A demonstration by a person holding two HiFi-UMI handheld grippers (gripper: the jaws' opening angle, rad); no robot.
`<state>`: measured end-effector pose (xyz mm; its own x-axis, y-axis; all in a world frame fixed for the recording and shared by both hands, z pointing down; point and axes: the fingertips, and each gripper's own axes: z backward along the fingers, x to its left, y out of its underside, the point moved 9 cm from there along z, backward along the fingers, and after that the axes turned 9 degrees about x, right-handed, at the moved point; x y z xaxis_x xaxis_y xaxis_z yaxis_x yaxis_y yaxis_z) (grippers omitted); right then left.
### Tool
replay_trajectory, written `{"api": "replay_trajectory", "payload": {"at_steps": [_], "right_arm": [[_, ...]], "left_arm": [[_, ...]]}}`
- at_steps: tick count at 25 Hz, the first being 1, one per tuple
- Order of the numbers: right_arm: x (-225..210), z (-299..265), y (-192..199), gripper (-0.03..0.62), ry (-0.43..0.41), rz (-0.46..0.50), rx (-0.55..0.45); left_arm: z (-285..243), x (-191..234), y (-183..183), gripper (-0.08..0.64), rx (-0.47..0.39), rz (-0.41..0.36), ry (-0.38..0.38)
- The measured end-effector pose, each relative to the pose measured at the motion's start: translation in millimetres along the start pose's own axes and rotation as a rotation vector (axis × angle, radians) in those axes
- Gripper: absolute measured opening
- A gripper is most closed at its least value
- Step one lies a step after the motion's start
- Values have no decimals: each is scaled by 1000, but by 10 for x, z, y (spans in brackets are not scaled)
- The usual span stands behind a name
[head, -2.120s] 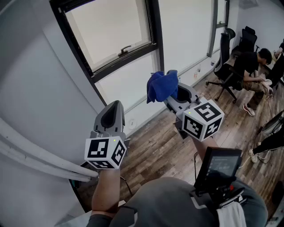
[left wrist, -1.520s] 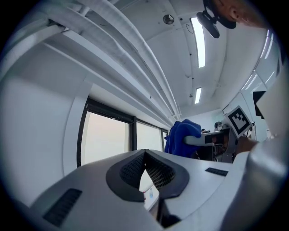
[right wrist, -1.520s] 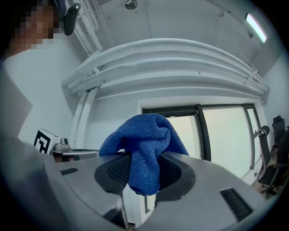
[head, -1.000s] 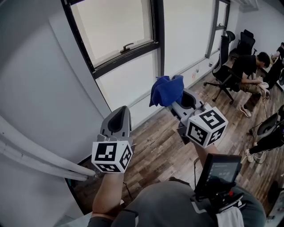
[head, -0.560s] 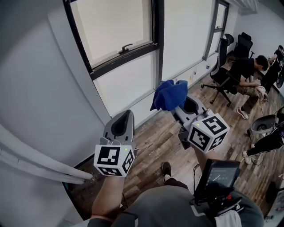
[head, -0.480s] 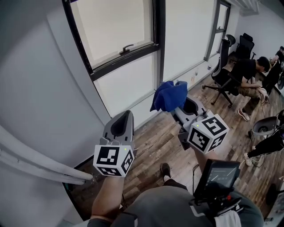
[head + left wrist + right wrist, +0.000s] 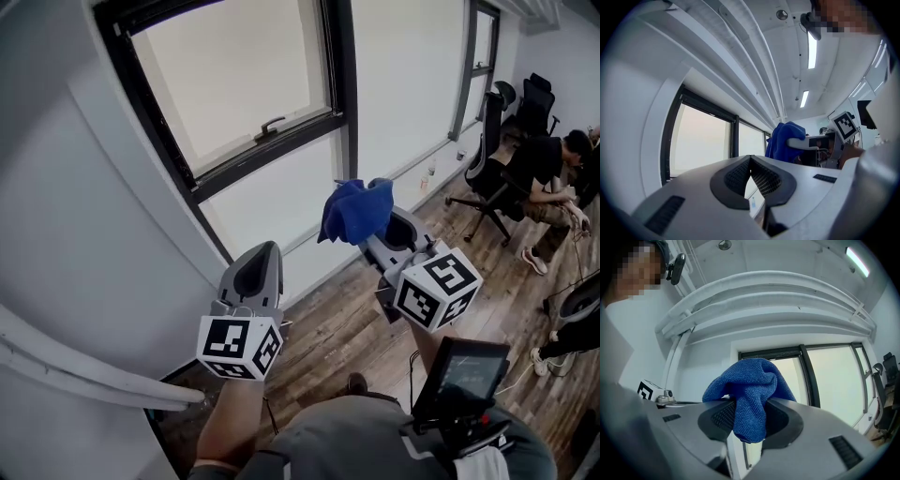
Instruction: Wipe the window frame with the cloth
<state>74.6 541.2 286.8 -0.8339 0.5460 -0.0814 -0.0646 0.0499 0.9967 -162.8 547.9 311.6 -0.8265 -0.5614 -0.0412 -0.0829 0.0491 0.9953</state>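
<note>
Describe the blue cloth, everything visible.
The cloth is deep blue, with a fine looped pile like microfibre. It is bunched, not spread. A pinched fold hangs down between the jaws of the right gripper, which are shut on it, and the rest bulges above them. It is held up in the air facing the window frame, apparently short of it. Only the gripper touches it.

Your cloth (image 7: 356, 211) covers your right gripper (image 7: 749, 420) tips; the window frame (image 7: 339, 84) runs off the picture's top, far left.
</note>
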Motion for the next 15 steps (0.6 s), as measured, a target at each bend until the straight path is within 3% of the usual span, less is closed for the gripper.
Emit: {"api": "replay_trajectory", "payload": {"at_steps": [15], "right_arm": [[-1523, -369, -57, 146, -5, -33, -17]], "left_arm": [[-1512, -98, -114, 9, 7, 19, 0]]}}
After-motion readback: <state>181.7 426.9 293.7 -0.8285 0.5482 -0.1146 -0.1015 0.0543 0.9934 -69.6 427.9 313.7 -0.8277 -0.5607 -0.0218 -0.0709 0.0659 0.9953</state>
